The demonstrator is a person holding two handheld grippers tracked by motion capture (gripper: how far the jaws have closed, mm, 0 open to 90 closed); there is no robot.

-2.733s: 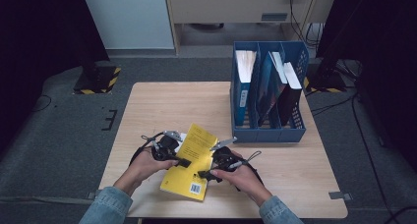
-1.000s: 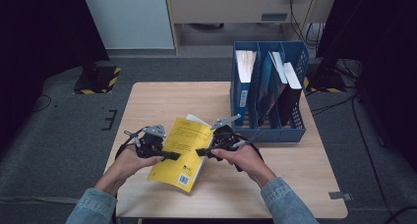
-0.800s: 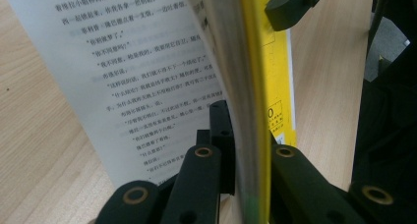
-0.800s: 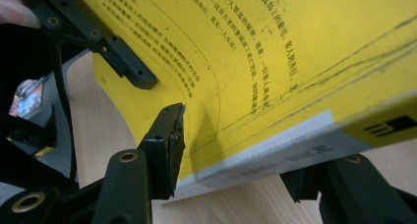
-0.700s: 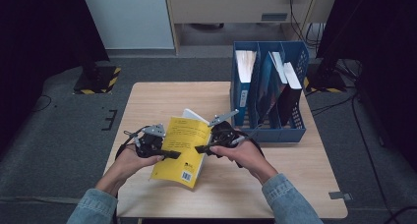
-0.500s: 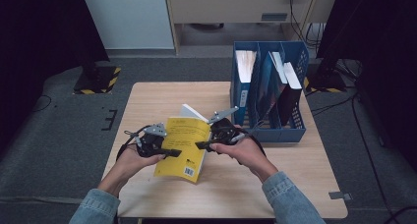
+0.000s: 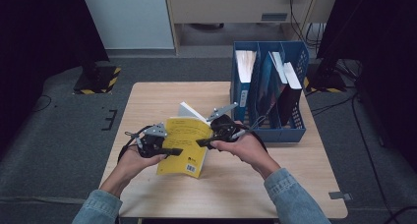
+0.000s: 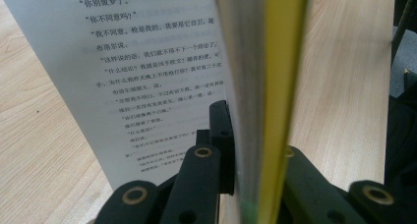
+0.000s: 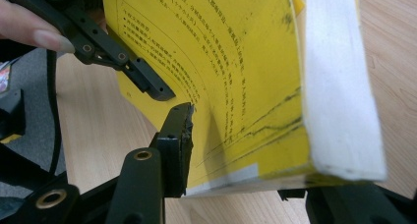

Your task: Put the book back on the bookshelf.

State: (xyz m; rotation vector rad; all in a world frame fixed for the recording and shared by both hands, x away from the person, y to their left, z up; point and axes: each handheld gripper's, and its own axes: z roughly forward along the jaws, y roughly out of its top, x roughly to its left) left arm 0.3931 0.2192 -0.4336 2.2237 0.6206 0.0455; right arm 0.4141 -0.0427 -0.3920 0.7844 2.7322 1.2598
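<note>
Left of the blue file rack (image 7: pixel 268 91), the left gripper (image 7: pixel 164 149) clamped the yellow book (image 7: pixel 186 144), held above the table (image 7: pixel 157 94). The right gripper (image 7: pixel 206 141), jaws just closing, pinched its opposite edge. Loose pages could fan open, slipping free.

My tongs worked over a pale wooden table (image 7: pixel 162 98). Past them, at the far right of the top, stood a blue file rack (image 7: pixel 300 128) with books upright in its slots. Beyond the table's far edge ran grey carpet (image 7: pixel 59 135), then a white panel (image 7: pixel 125 15) and a low beige shelf unit (image 7: pixel 236 5) against the wall. Dark stands stood off to both sides, the left one on a base with yellow-black tape (image 7: pixel 96 81). Cables (image 7: pixel 295 13) hung by the shelf. The room was dim at its edges.
</note>
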